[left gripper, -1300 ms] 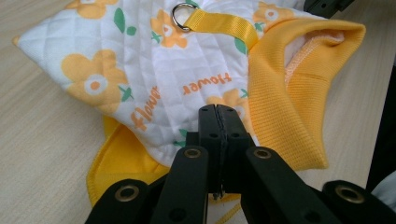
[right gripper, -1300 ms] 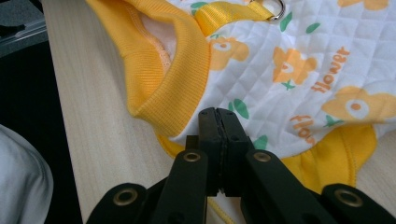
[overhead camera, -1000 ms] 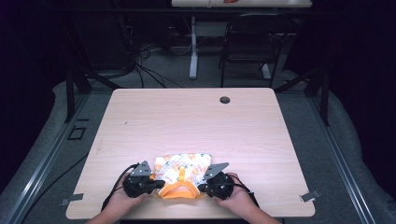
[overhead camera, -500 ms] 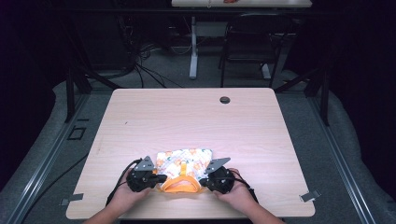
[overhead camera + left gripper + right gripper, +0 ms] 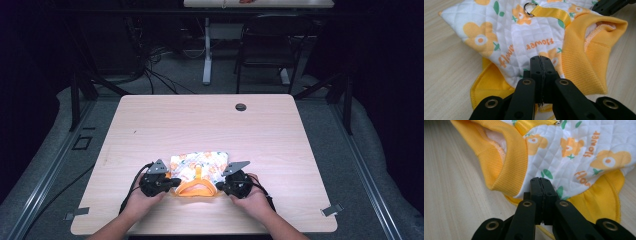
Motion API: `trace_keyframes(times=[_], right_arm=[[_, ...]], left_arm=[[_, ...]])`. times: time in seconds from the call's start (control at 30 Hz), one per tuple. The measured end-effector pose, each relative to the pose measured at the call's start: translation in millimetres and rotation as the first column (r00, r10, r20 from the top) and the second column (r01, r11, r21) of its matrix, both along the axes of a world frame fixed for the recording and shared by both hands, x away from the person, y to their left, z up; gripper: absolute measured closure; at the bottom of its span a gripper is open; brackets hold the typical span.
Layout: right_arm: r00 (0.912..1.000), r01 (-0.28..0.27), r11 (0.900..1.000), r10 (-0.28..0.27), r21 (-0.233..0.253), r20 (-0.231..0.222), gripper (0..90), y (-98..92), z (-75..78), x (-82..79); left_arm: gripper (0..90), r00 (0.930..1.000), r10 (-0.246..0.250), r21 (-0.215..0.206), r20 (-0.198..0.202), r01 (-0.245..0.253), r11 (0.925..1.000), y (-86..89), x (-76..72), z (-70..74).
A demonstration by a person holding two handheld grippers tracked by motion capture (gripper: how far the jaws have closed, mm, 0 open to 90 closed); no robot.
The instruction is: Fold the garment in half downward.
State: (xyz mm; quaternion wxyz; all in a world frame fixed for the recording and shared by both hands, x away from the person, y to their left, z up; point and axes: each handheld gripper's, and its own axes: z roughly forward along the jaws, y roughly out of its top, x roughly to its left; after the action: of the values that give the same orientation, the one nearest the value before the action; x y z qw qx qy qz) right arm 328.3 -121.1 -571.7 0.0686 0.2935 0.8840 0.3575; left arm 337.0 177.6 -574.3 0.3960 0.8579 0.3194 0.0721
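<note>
Pinching the quilted flower garment [image 5: 199, 167] near the bench's [image 5: 210, 120] front edge, left tool [image 5: 170, 183] and right tool [image 5: 220, 187] are both clamped on its edges. Folding or spreading seems barely begun; it lies rumpled, orange collar [image 5: 196, 188] toward the person.

The high view looks from above the person's side, forward and down on the whole table [image 5: 280, 135], and also on the dark floor [image 5: 190, 75] behind it. It is far from the work.

The left gripper view sits very near the table top, just behind the closed jaws of the left gripper [image 5: 540, 65], and faces low across the flowered garment [image 5: 524, 35]. The other gripper shows at its top right corner.

The right gripper view sits just behind the right gripper [image 5: 540, 186] and faces the same garment from the opposite side.

All three views share the garment and the wood around it.
</note>
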Motion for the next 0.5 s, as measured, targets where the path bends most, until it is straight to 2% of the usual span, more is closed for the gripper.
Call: trace_keyframes(times=[0.33,0.43,0.5], right_arm=[[0.9990,0.045,0.999,-0.045,0.022,0.006,89.9,-1.5,-1.5,7.0],[0.9986,0.051,0.998,-0.052,0.026,0.009,89.6,-1.5,-1.6,7.3],[0.9984,0.055,0.998,-0.056,0.028,0.011,88.9,-1.3,-1.2,7.0]], left_arm=[[90.0,0.9998,0.021,-0.012,-0.006,-0.022,0.9997,-0.9,3.8,-0.1],[90.0,0.9991,0.039,-0.033,-0.019,-0.040,0.9987,-0.3,4.7,-1.0],[89.8,0.9989,0.046,-0.040,-0.013,-0.046,0.9981,0.3,4.8,-0.9]])
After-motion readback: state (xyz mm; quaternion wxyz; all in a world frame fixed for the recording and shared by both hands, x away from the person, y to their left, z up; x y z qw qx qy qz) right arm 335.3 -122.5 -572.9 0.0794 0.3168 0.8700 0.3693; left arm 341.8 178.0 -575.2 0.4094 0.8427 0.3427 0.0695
